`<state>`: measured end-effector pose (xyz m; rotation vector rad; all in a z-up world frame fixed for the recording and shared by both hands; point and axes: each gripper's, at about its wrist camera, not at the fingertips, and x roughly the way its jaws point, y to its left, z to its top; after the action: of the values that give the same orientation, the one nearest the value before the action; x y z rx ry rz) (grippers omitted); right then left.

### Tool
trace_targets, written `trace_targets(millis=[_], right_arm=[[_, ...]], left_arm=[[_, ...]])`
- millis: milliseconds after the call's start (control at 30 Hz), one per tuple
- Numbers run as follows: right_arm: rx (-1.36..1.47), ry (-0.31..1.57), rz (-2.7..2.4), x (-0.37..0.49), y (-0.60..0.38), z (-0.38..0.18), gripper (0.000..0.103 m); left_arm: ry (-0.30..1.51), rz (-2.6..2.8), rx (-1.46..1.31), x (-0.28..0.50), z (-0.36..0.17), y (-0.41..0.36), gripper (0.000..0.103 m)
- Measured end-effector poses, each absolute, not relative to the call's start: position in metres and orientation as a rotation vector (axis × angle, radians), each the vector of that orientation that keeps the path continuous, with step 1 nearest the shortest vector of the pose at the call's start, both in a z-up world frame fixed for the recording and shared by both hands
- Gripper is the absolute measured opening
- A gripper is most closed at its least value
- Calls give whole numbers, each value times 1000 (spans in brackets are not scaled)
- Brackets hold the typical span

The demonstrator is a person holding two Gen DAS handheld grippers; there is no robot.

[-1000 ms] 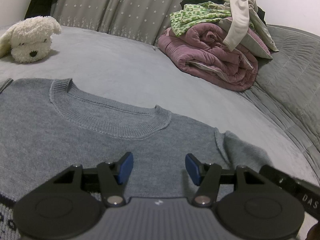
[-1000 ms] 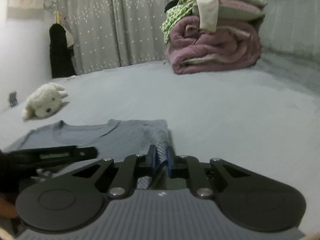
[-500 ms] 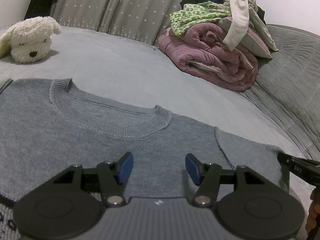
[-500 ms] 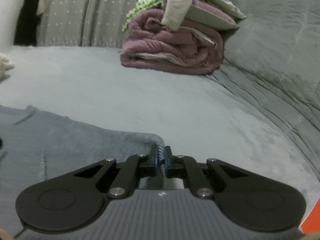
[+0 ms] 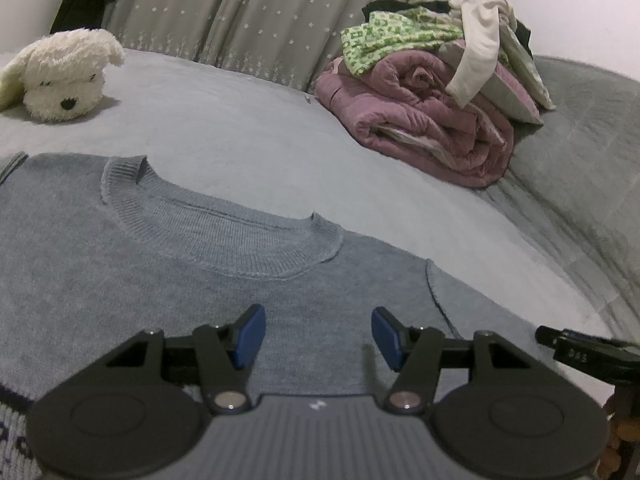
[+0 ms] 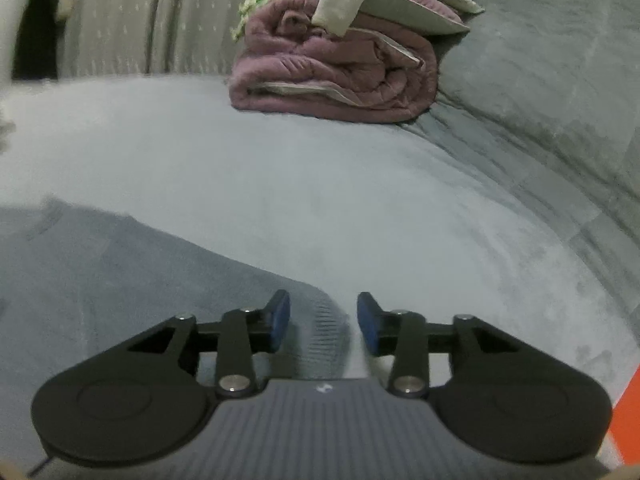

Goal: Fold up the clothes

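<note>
1. Sweater (image 5: 168, 280), grey-blue knit, lies flat on bed (image 5: 248, 136), front up; round neckline (image 5: 224, 236) faces far side toward curtain (image 5: 248, 12), hem end toward cameras.
2. Long axis of body runs near-to-far; shoulders spread left-right across left wrist view.
3. Texture: fine knit body, ribbed collar band, seam line at right shoulder. Dark stripe + pale patterned band show at lower left edge.
4. Sleeve cuff (image 6: 326, 332), ribbed, rounded end, lies on bed pointing away from right cam.
5. Right gripper (image 6: 323, 322): jaws opening, cuff btwn blue pads, pads not pressing it.
6. Left gripper (image 5: 318, 336): jaws apart, hovering over sweater chest, nothing clamped.
7. Right gripper's black tip also visible at far right of left wrist view, just beside sleeve edge.
8. Bed cover: pale grey, smooth, soft-looking nap; quilted grey section on right.
9. Mauve quilt (image 5: 424, 120), rolled/folded thick, well apart from sweater at far right; green-print + cream clothes (image 5: 400, 40) piled on top.
10. Plush dog (image 5: 64, 76), white, fluffy, far left near curtain w/ small star pattern.
</note>
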<state>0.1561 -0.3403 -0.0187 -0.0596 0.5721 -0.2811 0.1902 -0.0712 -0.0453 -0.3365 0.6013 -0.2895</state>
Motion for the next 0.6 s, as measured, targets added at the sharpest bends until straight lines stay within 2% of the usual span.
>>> trace_targets(millis=[233, 600], right_arm=[[-37, 568, -190, 156, -298, -3, 47], [-28, 528, 2, 153, -211, 39, 56]], left_arm=[[631, -225, -235, 180, -27, -50, 61], [668, 0, -128, 159, 11, 42, 62]])
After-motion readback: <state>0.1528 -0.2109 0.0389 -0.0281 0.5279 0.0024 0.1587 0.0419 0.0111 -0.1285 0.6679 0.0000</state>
